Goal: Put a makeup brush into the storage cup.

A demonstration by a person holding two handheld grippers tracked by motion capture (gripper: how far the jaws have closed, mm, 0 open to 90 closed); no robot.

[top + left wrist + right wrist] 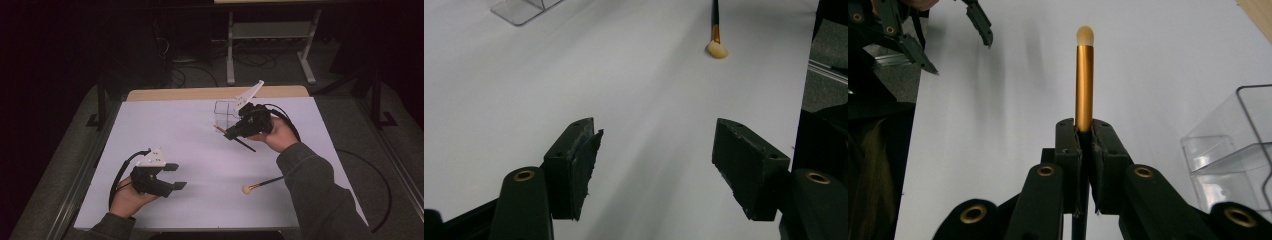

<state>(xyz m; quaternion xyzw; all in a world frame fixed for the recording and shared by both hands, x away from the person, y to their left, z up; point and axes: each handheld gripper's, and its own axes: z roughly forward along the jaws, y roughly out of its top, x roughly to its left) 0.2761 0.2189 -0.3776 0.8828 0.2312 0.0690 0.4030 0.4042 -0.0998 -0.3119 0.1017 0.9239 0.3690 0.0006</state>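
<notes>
My right gripper [230,134] is held above the middle of the white table, shut on a makeup brush [245,144]. In the right gripper view the jaws [1085,134] clamp its gold ferrule [1084,85], and the pale bristle tip points away. A clear plastic box [225,112] stands just behind that gripper, and it appears again at the right as the clear plastic box [1233,150]. A second brush [260,186] lies flat near the table's front. My left gripper [179,176] rests at the front left, open, with nothing between its fingers [574,165]. The lying brush [716,42] is ahead of it.
The white sheet [175,130] covers the table, with a wooden strip [200,93] along the far edge. A metal stand [270,45] and cables sit on the dark floor beyond. The left gripper [948,30] appears at the top left of the right gripper view.
</notes>
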